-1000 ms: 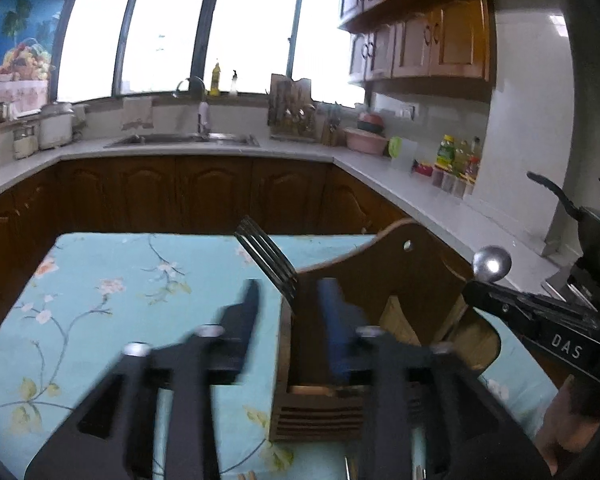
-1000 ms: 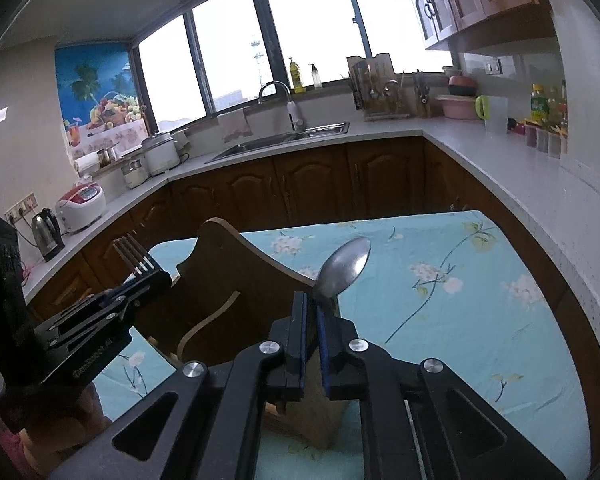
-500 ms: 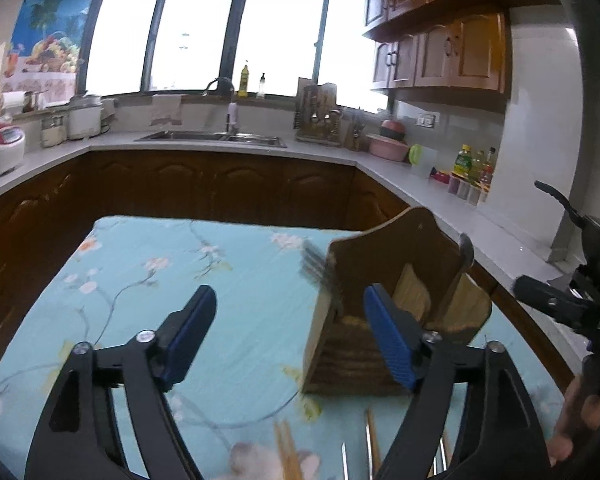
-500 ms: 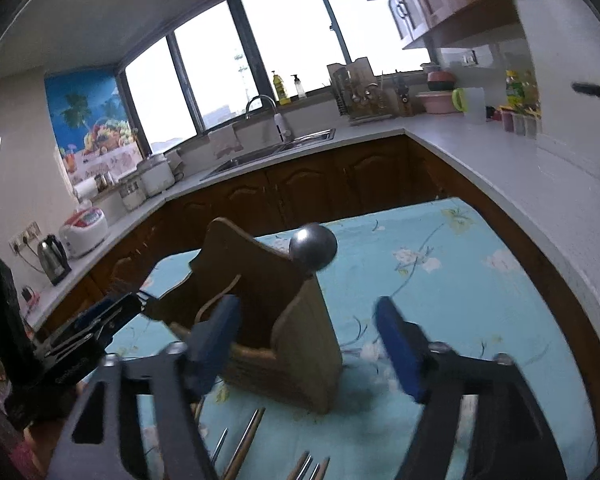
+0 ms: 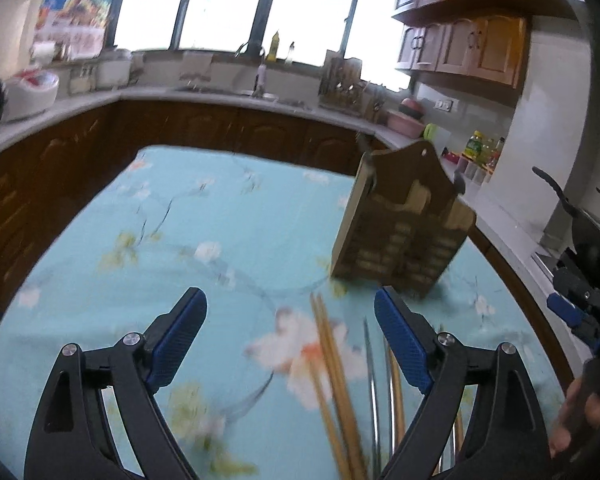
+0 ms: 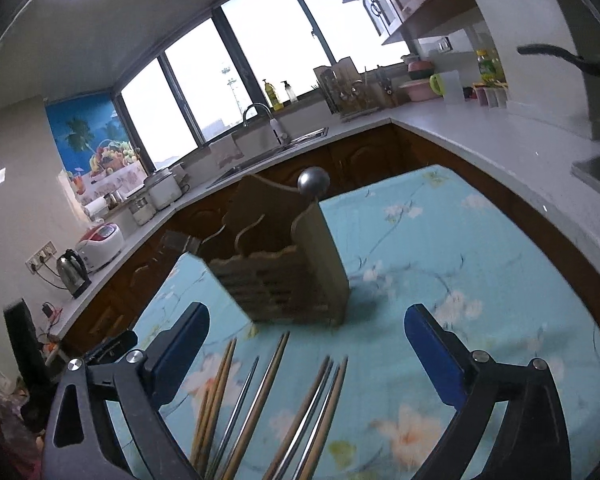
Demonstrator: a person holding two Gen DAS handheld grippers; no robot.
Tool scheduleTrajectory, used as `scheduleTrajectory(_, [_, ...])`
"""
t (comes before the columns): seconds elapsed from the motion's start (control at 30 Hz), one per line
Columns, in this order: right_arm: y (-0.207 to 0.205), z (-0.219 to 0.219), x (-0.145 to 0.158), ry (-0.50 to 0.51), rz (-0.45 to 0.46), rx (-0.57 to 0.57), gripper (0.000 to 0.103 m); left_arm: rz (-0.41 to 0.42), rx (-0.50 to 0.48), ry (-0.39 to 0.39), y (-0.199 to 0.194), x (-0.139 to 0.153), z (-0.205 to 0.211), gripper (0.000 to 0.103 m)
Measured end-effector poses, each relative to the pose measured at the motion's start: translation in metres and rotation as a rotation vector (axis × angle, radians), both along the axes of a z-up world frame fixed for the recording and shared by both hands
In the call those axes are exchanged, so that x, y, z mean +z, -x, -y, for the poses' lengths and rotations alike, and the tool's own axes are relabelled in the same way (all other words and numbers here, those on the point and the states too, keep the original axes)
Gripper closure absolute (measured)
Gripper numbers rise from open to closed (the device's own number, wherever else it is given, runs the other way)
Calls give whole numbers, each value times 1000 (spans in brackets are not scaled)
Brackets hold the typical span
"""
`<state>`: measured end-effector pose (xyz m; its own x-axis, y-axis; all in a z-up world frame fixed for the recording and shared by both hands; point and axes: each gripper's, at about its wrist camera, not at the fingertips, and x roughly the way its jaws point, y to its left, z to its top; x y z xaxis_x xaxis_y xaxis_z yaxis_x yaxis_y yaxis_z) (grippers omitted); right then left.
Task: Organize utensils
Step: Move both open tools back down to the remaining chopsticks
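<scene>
Both grippers empty and spread over the loose chopsticks — lining up the next pick.

Nearest me, my left gripper (image 5: 290, 334) and right gripper (image 6: 306, 350) each stand wide apart, holding nothing; I keep them splayed so a stick can pass between the pads. The chopsticks (image 6: 268, 396) lie side by side on the floral tablecloth (image 6: 480, 260), ends toward the wooden utensil holder (image 6: 284, 264) just beyond, where a spoon (image 6: 313, 180) and fork (image 5: 366, 156) stand upright — handles down.

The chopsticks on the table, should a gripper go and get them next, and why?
Probably yes: the right gripper could dip toward the chopsticks. Both it and the left gripper are open and empty, the wooden holder already holds a spoon, and the sticks lie loose.
</scene>
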<state>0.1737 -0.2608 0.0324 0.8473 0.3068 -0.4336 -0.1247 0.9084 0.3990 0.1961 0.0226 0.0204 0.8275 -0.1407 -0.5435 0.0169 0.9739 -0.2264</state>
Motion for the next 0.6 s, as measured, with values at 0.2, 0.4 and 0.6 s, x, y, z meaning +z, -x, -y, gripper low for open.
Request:
scheduleTrajectory(0.2, [30, -11, -15, 21, -34, 21, 4, -52, 16, -17, 32, -18, -6, 15])
scheduleTrajectory(0.4, [48, -16, -26, 36, -61, 34, 4, -104, 6, -16, 46, -33, -6, 15])
scheduleTrajectory(0.6, [50, -16, -31, 47, -78, 35, 4, -126, -6, -25, 43, -35, -4, 15])
